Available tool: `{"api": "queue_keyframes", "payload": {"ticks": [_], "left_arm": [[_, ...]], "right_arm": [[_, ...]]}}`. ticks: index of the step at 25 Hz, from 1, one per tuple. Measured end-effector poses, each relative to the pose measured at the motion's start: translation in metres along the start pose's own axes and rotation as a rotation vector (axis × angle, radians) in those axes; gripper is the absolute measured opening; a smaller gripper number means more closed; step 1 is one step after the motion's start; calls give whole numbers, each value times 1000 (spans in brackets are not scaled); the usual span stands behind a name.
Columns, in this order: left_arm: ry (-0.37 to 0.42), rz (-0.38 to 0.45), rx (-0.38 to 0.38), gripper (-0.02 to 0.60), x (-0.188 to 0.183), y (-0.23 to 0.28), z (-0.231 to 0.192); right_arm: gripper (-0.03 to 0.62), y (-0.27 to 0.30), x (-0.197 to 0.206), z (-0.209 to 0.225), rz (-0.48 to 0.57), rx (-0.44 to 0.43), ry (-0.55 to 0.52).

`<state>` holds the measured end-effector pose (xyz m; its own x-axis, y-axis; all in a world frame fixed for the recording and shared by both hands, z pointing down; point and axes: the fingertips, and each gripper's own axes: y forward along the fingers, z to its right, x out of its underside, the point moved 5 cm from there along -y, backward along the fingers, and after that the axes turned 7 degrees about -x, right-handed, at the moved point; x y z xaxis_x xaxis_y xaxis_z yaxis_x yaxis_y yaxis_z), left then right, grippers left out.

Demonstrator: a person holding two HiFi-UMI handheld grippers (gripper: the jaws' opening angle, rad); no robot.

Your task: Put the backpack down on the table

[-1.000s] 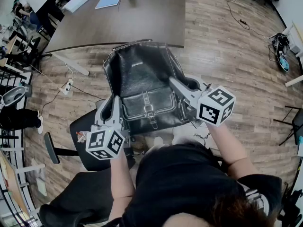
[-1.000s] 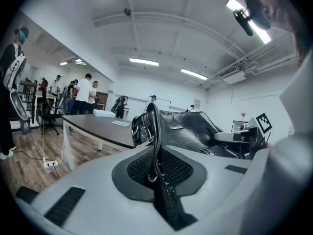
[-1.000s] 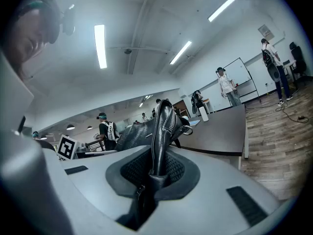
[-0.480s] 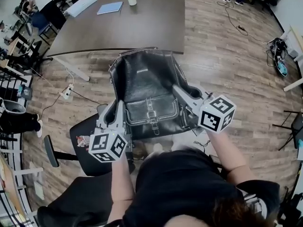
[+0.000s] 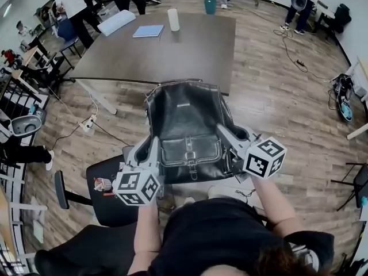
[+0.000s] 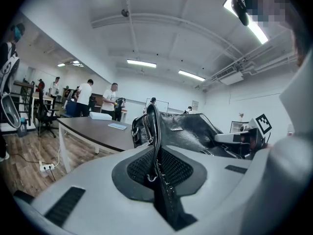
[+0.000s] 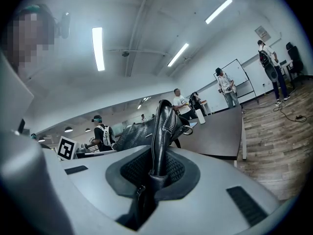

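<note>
A black leather backpack (image 5: 187,122) with white stitching and a front buckle pocket hangs in the air between my two grippers, just short of the near edge of the dark table (image 5: 172,50). My left gripper (image 5: 152,149) is shut on the bag's left side seam (image 6: 155,146). On the right side seam (image 7: 160,141) my right gripper (image 5: 225,132) is shut. The bag's top reaches toward the table edge; its underside is hidden.
On the table's far end lie a blue notebook (image 5: 148,31), a white cylinder (image 5: 173,19) and a white flat box (image 5: 116,22). A black office chair (image 5: 106,183) stands below my left gripper. Several people stand beyond the table. Cables run over the wooden floor at left.
The view has tilted up: the table and the people behind it show more fully. The backpack and both grippers sit a little lower in the frame, still held the same way.
</note>
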<state>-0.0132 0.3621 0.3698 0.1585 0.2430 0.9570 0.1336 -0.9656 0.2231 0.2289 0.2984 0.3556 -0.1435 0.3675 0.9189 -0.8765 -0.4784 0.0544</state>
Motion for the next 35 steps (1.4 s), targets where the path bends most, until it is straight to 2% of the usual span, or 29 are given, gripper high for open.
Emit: {"api": "queue_keyframes", "payload": {"ticks": [6, 18, 29, 35], "left_arm": [[1, 12, -29, 66, -6, 18, 17], [5, 7, -96, 64, -12, 25, 21], [-23, 34, -80, 64, -25, 50, -27], [-26, 56, -65, 64, -56, 80, -100]], "right_arm": [[51, -3, -15, 24, -4, -31, 1], [51, 10, -21, 46, -11, -104, 30], [51, 64, -25, 51, -17, -88, 24], [51, 146, -42, 46, -4, -84, 15]]}}
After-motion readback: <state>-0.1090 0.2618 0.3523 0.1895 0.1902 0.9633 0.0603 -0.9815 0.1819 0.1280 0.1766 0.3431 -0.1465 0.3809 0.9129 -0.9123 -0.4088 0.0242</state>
